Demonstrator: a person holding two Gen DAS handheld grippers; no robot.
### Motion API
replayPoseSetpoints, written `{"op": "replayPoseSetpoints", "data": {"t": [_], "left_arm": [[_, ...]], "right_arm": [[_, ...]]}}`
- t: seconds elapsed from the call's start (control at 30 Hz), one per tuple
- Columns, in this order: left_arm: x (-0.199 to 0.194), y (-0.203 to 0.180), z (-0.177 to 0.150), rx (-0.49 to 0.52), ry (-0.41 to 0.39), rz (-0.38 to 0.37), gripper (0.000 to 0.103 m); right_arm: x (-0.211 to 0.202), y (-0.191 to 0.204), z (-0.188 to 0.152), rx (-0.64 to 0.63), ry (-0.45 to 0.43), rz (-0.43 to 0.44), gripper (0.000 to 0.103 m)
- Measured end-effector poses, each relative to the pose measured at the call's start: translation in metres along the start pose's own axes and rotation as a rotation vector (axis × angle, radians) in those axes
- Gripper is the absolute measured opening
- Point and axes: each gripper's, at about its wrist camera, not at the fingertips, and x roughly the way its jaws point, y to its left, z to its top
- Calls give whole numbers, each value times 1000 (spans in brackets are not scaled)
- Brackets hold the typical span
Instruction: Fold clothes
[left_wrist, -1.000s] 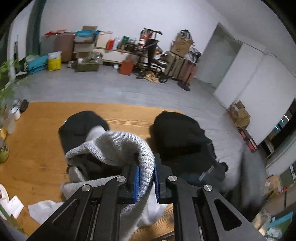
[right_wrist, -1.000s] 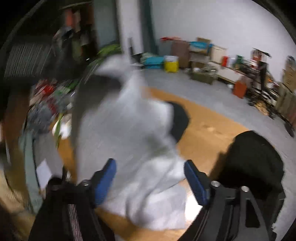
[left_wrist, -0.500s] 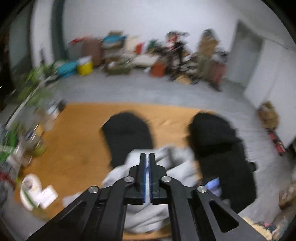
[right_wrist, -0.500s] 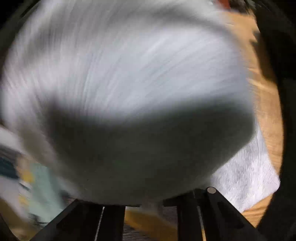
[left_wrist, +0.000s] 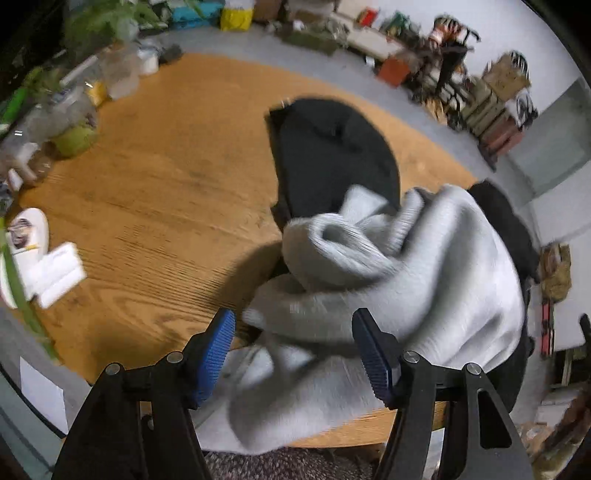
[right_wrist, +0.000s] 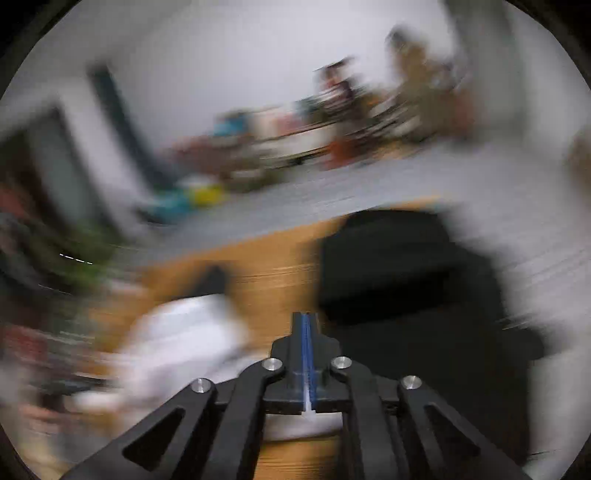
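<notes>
Our left tool (left_wrist: 291, 349) hangs wide over the grey sweater (left_wrist: 399, 280) bunched unfolded at the bench (left_wrist: 159, 177) edge, directly ahead and running right, while our right tool (right_wrist: 307, 356), blurred, is pinched narrow, perhaps on cloth.

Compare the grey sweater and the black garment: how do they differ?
The grey sweater is bunched in a crumpled heap; the black garment lies flat. The grey sweater spills over the near edge of the wooden table; the black garment sits farther in. The grey sweater shows ribbed knit; the black garment looks plain. Both rest on that table, overlapping.
</notes>
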Motion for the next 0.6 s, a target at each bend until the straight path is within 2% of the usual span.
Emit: {"op": "replayPoseSetpoints", "data": {"t": [0.03, 0.07, 0.1, 0.13, 0.17, 0.2, 0.27, 0.3, 0.37, 0.43, 0.5, 0.6], "left_arm": [[16, -3, 0, 10, 44, -37, 67], [30, -8, -2, 17, 85, -69, 67], [42, -12, -4, 26, 110, -79, 67], [54, -16, -7, 37, 129, -82, 67], [61, -20, -11, 54, 126, -76, 60], [65, -25, -16, 78, 111, -72, 40], [61, -39, -29, 142, 76, -38, 21], [55, -47, -37, 183, 64, -32, 16], [40, -63, -56, 262, 53, -61, 15], [24, -81, -85, 357, 76, -177, 14], [19, -92, -108, 426, 113, -221, 13], [8, -75, -115, 396, 114, -247, 12]], "right_arm": [[-3, -5, -2, -32, 19, -71, 20], [0, -4, -8, -39, 73, -27, 36], [6, 10, -16, -57, 109, 40, 62], [13, 24, -24, -74, 145, 107, 73], [19, 38, -32, -92, 181, 173, 75], [26, 53, -39, -111, 215, 236, 81], [54, 97, -49, -209, 258, 261, 83], [62, 118, -50, -246, 270, 273, 83], [77, 160, -52, -319, 293, 298, 83], [90, 176, -47, -377, 274, 328, 84], [103, 199, -35, -457, 241, 343, 88], [124, 232, -29, -535, 229, 344, 93]]}}
